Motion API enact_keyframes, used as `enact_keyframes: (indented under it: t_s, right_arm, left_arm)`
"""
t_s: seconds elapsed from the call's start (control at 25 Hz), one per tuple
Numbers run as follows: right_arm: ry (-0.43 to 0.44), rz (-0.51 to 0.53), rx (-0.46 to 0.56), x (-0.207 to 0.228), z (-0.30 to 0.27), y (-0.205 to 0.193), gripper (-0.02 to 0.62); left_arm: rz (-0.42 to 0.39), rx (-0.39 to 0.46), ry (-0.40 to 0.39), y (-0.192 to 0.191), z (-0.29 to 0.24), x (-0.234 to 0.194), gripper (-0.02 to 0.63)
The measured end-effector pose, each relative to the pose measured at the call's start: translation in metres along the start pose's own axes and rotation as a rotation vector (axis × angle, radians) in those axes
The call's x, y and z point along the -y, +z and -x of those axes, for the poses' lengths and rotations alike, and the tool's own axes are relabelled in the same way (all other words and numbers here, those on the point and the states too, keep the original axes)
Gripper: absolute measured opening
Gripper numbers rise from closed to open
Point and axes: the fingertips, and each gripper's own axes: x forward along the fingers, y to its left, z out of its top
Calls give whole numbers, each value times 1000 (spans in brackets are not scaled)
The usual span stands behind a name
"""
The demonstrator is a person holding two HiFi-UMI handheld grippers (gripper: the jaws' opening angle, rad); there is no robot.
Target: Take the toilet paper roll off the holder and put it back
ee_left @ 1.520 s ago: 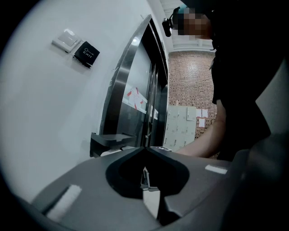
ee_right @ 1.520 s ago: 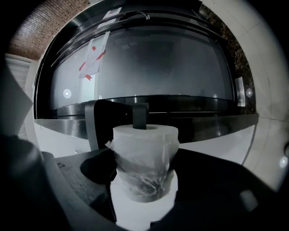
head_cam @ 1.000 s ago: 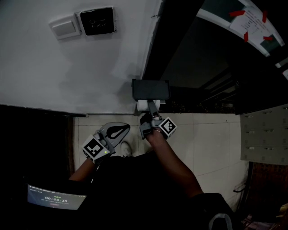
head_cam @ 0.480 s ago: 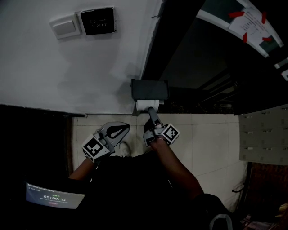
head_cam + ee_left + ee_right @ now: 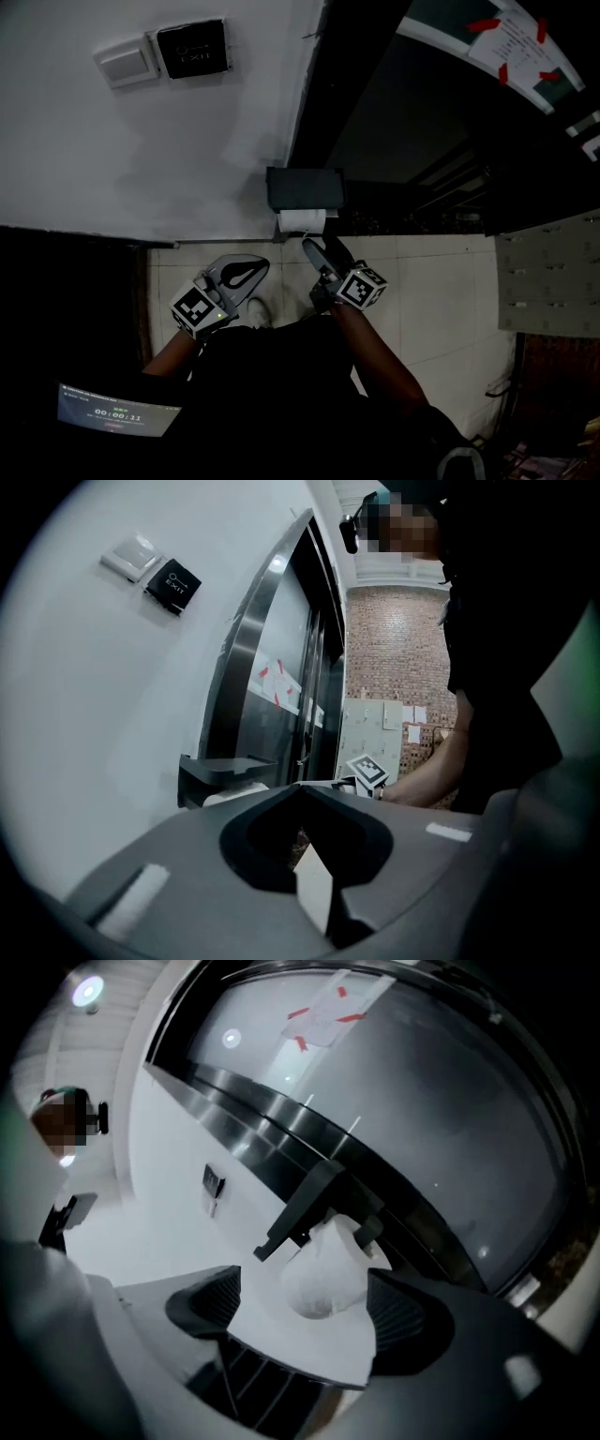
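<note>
The toilet paper roll (image 5: 302, 220) sits on the holder (image 5: 305, 187), long axis along the wall (image 5: 141, 150), just ahead of the right gripper (image 5: 322, 248), whose jaws stand apart and frame it unpinched. The left gripper (image 5: 255, 266), jaws together and empty, hangs farther away

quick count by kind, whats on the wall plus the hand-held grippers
wall plates: 2
toilet paper holder: 1
toilet paper roll: 1
hand-held grippers: 2
total: 6
</note>
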Motion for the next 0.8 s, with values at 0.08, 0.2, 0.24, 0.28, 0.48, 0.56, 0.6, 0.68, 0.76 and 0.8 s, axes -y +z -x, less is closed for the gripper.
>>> enact_keyframes:
  t_s: [0.08,0.2,0.24,0.28,0.48,0.56,0.6,0.68,0.76,0.8]
  right_arm:
    - [10,149,-33,-9,0,4,413]
    - [26,355,-80,-22,-1,8,413]
    - [31,415,-93,-27,-1,9,413]
    - [38,477,-103,-31,-1,10,413]
    - [97,739,-111,-59,1,16,413]
    - [110,752,-104,-72,1,23,413]
    - [119,753,-101,-76,1,25,411]
    - [142,753,-95,-82,3,28,405]
    - [172,750,-88,-89,4,31,394]
    - [189,752,-85,-94,5,31,361]
  left_arm:
    - [0,-4,-6,0,-2,0,3]
    - [-6,-5,-14,0,-4,0,3]
    - [-14,-3,-16,-1,-5,-1,3]
    - [-13,-3,-16,0,-5,-1,3]
    - [-6,-7,-6,1,-6,-5,3]
    - [-11,-2,0,2,-6,-8,3]
    - [-6,-1,3,4,-6,-8,3]
    - [0,-2,4,8,-7,-8,3]
    - [-17,0,1,7,-7,-9,3]
    - [-21,1,0,8,-8,-9,3]
